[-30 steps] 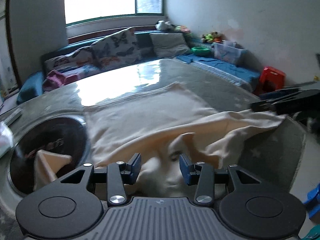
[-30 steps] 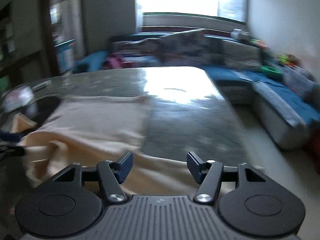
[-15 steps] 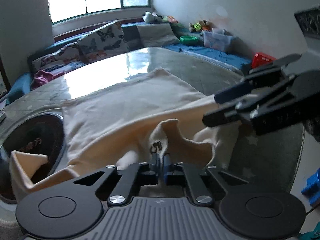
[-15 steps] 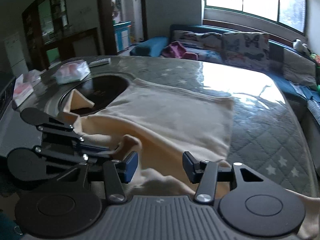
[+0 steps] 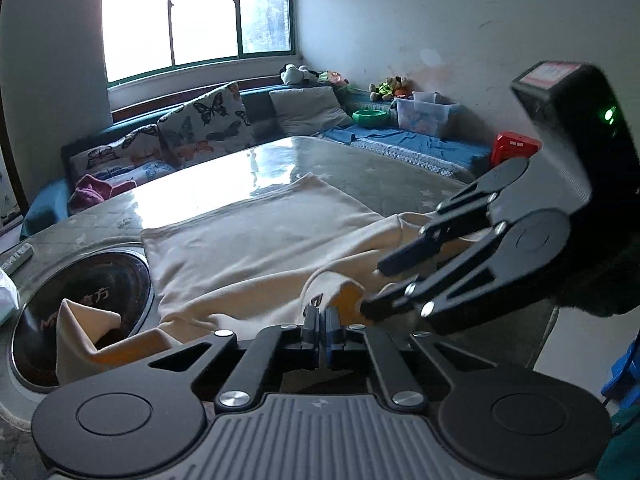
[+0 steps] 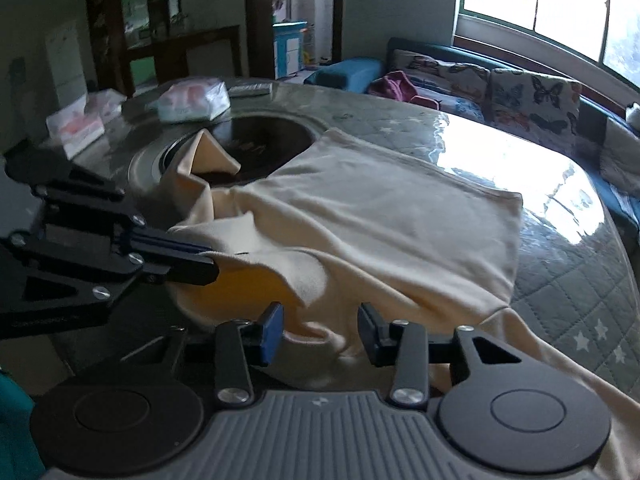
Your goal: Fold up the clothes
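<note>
A cream garment (image 5: 260, 240) (image 6: 380, 208) lies spread on the quilt-covered table (image 5: 380, 172) (image 6: 560, 280). One sleeve (image 5: 80, 320) droops into a round dark recess (image 5: 80, 280) (image 6: 260, 140). My left gripper (image 5: 322, 320) (image 6: 212, 266) is shut on the garment's neck edge at the near side. Close beside it on the right, my right gripper (image 5: 372, 288) (image 6: 320, 320) has its jaws closing. A fold of the cream fabric lies between them, and the pads stand apart from it.
Tissue packs (image 6: 192, 100) (image 6: 80, 124) and a remote (image 6: 250, 89) lie at the table's far left. A sofa with butterfly cushions (image 5: 200, 120) runs behind the table. A red stool (image 5: 516, 148) stands by the right wall.
The left gripper's jaws came together on the garment's neck edge. The right gripper swung in from the table's right edge to just beside the left one, its jaws narrowing.
</note>
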The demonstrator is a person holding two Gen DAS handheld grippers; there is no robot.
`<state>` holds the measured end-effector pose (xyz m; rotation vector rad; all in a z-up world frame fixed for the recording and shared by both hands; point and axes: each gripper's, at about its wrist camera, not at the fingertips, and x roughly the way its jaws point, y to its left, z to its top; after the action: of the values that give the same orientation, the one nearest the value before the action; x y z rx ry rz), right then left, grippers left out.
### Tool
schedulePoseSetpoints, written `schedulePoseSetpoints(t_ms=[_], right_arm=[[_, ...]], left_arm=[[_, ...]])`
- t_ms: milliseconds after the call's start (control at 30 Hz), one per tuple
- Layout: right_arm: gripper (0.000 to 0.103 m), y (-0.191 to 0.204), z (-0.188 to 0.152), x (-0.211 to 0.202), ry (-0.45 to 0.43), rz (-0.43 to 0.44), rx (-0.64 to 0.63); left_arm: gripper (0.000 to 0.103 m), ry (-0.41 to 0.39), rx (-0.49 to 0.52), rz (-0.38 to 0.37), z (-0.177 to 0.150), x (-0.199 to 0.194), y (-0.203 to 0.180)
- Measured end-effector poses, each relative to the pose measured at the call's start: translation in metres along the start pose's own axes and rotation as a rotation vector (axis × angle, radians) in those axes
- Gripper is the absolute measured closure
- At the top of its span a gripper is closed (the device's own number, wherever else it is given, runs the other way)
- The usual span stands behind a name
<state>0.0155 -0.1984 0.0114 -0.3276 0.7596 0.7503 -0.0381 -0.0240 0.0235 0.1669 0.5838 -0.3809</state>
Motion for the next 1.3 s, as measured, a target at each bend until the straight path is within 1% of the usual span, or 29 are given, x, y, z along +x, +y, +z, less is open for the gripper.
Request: schedulePoseSetpoints(t_ms=[67,133,200,367,467,500,533,567,600,633,667,700,733,867,1000,1067,1167,1200,1267,1300], right_arm=[[0.062,0.006,-0.002,0.004,0.015,0.008,-0.017],[0.068,0.011,-0.005,0.008,0.028,-0.027,-0.044],[0.071,0.009,-0.007,0.009,0.035,-0.052,-0.039],[0.071,0.004,-0.003,0.004,0.014,-0.038,0.002],[0.071,0.005,0.001,0.007,0.014,-0.036,0.000],[0.071,0.005,0.002,0.008,0.016,-0.037,-0.004],[0.072,0.006,0.002,0.012,0.024,-0.037,-0.008],[0.073,0.006,0.002,0.015,0.033,-0.047,-0.018],[0.076,0.006,0.001,0.017,0.038,-0.054,-0.022],[0.082,0.006,0.000,0.018,0.042,-0.060,-0.025],[0.085,0.005,-0.001,0.020,0.046,-0.066,-0.027],[0.091,0.005,-0.002,0.019,0.044,-0.066,-0.024],[0.094,0.004,-0.003,0.017,0.040,-0.066,-0.020],[0.097,0.004,-0.007,0.001,0.010,-0.074,-0.009],[0.098,0.006,-0.013,-0.021,-0.010,-0.065,-0.008],[0.098,0.010,-0.017,-0.032,0.000,-0.047,-0.014],[0.097,0.014,-0.024,-0.037,0.056,0.000,-0.024],[0.097,0.014,-0.025,-0.038,0.065,0.009,-0.026],[0.096,0.012,-0.024,-0.043,0.056,0.014,-0.027],[0.092,0.010,-0.021,-0.045,0.042,0.015,-0.024]], left_arm=[[0.100,-0.003,0.001,-0.001,-0.001,-0.002,0.001],[0.100,0.002,0.000,0.000,-0.002,-0.002,0.002],[0.100,0.013,0.000,0.000,-0.004,0.000,0.003],[0.094,0.011,0.003,0.015,0.001,0.007,0.004],[0.081,0.012,0.011,0.013,0.006,0.019,0.005],[0.069,0.014,0.015,0.009,0.008,0.023,0.005],[0.066,0.027,0.018,0.011,0.009,0.029,0.006],[0.066,0.037,0.017,0.012,0.008,0.034,0.007],[0.066,0.047,0.017,0.012,0.008,0.039,0.008],[0.066,0.058,0.016,0.012,0.007,0.045,0.009],[0.069,0.068,0.015,0.013,0.006,0.050,0.010],[0.085,0.077,0.004,0.008,0.005,0.053,0.012],[0.093,0.088,-0.012,-0.003,0.003,0.056,0.015],[0.100,0.059,-0.029,-0.034,0.000,0.047,0.019],[0.101,0.008,-0.017,-0.080,0.000,0.026,0.016],[0.101,-0.011,-0.001,-0.111,-0.003,0.016,0.013],[0.101,0.005,0.033,-0.155,-0.012,0.012,0.005],[0.101,0.019,0.047,-0.160,-0.016,0.013,0.002],[0.101,0.041,0.054,-0.164,-0.023,0.015,0.000],[0.101,0.052,0.057,-0.167,-0.026,0.016,-0.001]])
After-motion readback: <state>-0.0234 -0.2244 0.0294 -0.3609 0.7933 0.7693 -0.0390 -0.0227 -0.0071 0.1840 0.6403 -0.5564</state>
